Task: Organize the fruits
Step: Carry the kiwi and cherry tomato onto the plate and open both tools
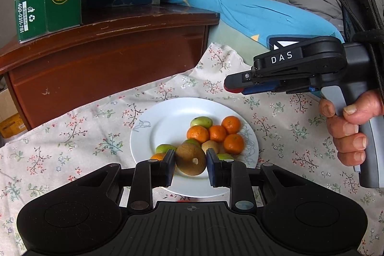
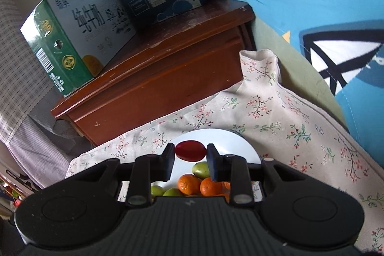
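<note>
while the left gripper (image 1: 190, 161) pinches a brown kiwi (image 1: 191, 159) between its pads just above the white plate (image 1: 153, 133), the right gripper (image 2: 190, 155) is clamped on a small red fruit (image 2: 190, 151) over the same plate. tangerines (image 1: 217, 132) and green fruits (image 1: 201, 122) lie heaped on the plate, which sits on a floral cloth (image 1: 79, 136) beside a wooden nightstand (image 1: 115, 59).

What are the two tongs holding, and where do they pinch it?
The left tongs pinch a brown kiwi by its two sides. The right tongs pinch a small red fruit by its two ends, above the white plate.
</note>
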Action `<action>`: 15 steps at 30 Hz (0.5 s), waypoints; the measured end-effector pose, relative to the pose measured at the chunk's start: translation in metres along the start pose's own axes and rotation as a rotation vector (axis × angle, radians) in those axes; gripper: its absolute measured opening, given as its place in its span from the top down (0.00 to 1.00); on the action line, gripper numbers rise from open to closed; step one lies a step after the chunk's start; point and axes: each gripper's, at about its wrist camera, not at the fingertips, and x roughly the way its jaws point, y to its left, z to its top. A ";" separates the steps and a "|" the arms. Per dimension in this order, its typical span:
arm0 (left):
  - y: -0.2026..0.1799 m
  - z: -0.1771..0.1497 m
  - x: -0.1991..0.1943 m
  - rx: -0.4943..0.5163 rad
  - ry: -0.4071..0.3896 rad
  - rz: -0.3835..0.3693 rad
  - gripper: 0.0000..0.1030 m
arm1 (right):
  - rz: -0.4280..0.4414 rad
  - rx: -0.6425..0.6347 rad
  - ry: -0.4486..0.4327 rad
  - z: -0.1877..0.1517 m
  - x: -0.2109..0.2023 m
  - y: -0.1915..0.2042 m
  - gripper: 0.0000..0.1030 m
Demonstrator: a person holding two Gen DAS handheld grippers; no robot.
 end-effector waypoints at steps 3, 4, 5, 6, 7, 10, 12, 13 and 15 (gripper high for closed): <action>-0.002 0.000 0.007 -0.005 0.011 0.001 0.76 | -0.027 0.003 0.014 -0.002 0.008 -0.008 0.72; -0.002 0.000 0.010 -0.010 0.016 0.001 0.76 | -0.030 0.013 0.017 -0.003 0.011 -0.010 0.72; -0.002 -0.001 0.012 -0.014 0.019 -0.001 0.76 | -0.023 0.027 0.026 -0.003 0.014 -0.012 0.72; -0.003 -0.001 0.015 -0.016 0.023 -0.001 0.76 | -0.017 0.039 0.039 -0.004 0.018 -0.014 0.72; -0.003 -0.001 0.017 -0.016 0.027 -0.001 0.76 | -0.020 0.048 0.047 -0.005 0.021 -0.016 0.72; -0.005 -0.003 0.024 -0.014 0.037 -0.002 0.76 | -0.036 0.040 0.056 -0.007 0.027 -0.017 0.72; -0.005 -0.003 0.029 -0.020 0.044 -0.003 0.76 | -0.039 0.040 0.059 -0.008 0.030 -0.017 0.72; -0.006 -0.003 0.032 -0.023 0.046 -0.001 0.76 | -0.043 0.041 0.060 -0.008 0.032 -0.018 0.72; -0.006 -0.004 0.037 -0.029 0.054 0.000 0.76 | -0.046 0.042 0.065 -0.008 0.035 -0.019 0.72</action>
